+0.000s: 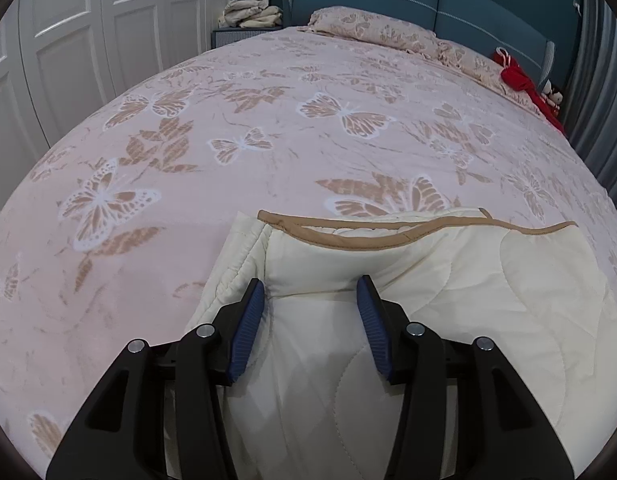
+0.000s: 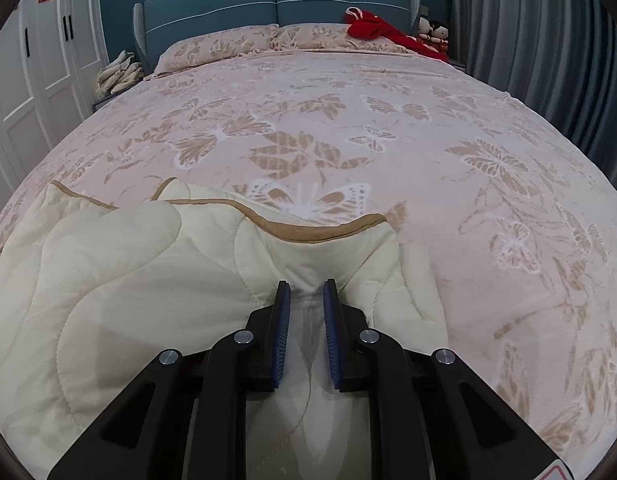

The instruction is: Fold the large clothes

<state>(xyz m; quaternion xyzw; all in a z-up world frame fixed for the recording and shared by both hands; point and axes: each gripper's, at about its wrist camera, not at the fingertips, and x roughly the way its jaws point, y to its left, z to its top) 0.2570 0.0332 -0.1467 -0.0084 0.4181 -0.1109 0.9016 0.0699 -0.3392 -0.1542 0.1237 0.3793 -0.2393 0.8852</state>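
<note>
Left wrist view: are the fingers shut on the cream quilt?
No, the left gripper is spread wide, its fingers resting on the cream quilt unpinched.

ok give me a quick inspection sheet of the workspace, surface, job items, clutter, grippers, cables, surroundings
surface: bed covered by a pink butterfly-print bedspread, two matching pillows at the headboard
job's things: cream quilted blanket with tan edging, bunched in folds at the near edge of the bed
clutter: red cloth and two small dolls at the far right corner; pile of folded beige fabric on the nightstand
grippers: left gripper jaws apart, blanket fabric between them; right gripper jaws nearly closed, pinching a blanket fold
cables: nothing seen
surroundings: teal headboard, white wardrobe doors, grey curtain
</note>
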